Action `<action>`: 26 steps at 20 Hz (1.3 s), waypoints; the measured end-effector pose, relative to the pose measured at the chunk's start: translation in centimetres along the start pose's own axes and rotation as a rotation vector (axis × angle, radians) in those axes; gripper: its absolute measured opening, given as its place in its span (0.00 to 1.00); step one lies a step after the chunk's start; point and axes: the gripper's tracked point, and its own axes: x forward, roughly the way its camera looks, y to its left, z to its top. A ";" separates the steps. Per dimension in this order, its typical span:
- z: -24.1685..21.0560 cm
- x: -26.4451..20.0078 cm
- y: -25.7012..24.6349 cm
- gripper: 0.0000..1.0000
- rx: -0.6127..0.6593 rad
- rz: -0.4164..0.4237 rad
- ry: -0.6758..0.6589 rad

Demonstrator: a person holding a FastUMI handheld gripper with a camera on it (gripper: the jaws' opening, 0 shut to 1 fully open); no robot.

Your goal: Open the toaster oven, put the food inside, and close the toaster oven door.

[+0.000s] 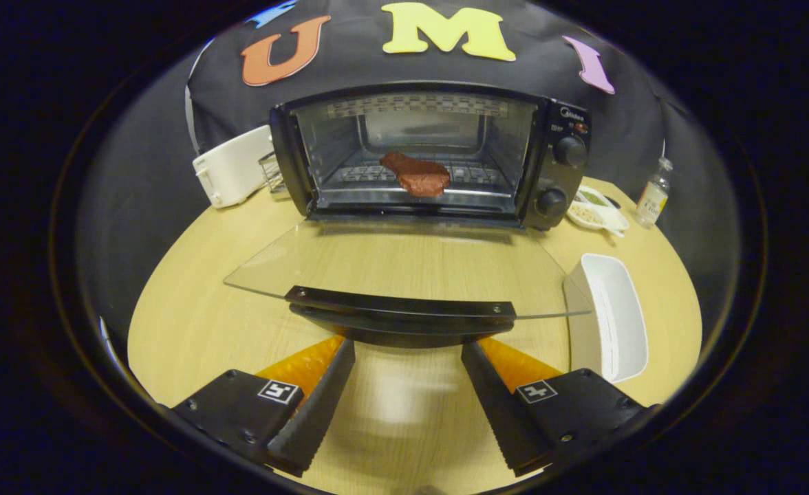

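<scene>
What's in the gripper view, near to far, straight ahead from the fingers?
Open fingers with nothing between them → door handle → lowered glass door → food on the toaster oven rack → oven's back wall.

The gripper (408, 347) points level and forward, its two fingers (322, 385) spread wide apart with nothing between them, neither pad touching anything, tips angled slightly toward each other.

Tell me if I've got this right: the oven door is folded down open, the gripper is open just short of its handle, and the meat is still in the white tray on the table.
Not quite. The gripper view shows the meat on the rack inside the toaster oven, not in the white tray. The door is down, and the gripper is open near the handle.
</scene>
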 end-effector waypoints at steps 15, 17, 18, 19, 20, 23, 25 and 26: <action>13.2 -2.7 0.1 1.00 0.013 0.022 -0.133; 14.9 -2.4 0.0 0.99 0.013 0.023 -0.160; 15.8 -2.4 0.2 1.00 0.013 0.031 -0.180; 16.4 -2.4 0.3 1.00 0.006 0.033 -0.189; 16.7 -2.3 0.3 0.99 -0.003 0.035 -0.195; 16.4 -2.6 0.3 1.00 0.008 0.050 -0.192; 16.0 -3.1 -0.3 1.00 0.021 0.052 -0.188; 15.8 -3.4 -0.6 1.00 0.025 0.052 -0.190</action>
